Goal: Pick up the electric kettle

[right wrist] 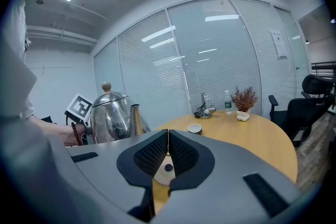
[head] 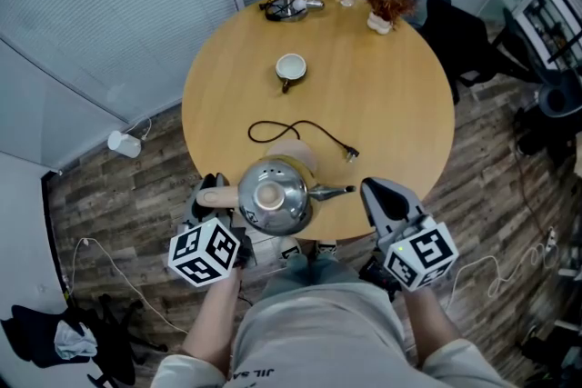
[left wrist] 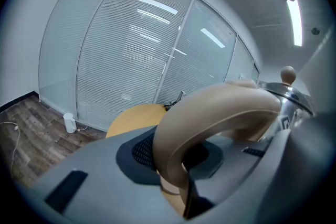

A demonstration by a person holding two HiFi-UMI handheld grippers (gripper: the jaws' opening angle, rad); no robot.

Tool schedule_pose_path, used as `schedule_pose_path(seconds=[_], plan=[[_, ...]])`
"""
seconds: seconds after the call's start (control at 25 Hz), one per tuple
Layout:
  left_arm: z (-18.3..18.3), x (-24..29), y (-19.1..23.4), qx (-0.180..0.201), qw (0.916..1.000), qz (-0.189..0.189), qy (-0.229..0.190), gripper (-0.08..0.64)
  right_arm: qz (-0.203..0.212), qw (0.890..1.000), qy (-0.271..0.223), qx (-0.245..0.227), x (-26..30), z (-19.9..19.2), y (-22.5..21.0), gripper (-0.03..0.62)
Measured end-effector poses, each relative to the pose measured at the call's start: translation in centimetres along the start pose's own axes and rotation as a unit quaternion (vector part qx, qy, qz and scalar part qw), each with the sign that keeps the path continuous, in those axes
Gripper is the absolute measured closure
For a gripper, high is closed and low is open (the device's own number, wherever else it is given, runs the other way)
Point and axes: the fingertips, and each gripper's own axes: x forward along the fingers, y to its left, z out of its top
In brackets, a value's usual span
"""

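Two tongs here: left tongs [head: 213, 193] pinching the electric kettle [head: 273, 195] by its beige handle [left wrist: 210, 113] at the near edge of the table [head: 391, 77], right tongs [right wrist: 167, 152] pressed together, empty, so I'd lift slowly, keeping the spout [head: 333, 191] level.

Left hand-held gripper [head: 215, 193] in firm grip, right hand-held gripper [head: 378, 189] jaws together.

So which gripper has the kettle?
The left gripper: its jaws are clamped on the beige handle of the kettle. The right gripper is shut and empty, apart from the kettle.
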Motion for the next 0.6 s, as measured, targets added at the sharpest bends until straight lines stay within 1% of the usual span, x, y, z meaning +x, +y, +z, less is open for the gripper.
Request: schedule_pose_path(seconds=[0.6], plan=[[0.23,-0.42,-0.12,-0.002,1.0,-0.007,-0.003,0.485,-0.002,1.0,-0.001,-0.002,-0.65,-0.34,0.44,0.56]])
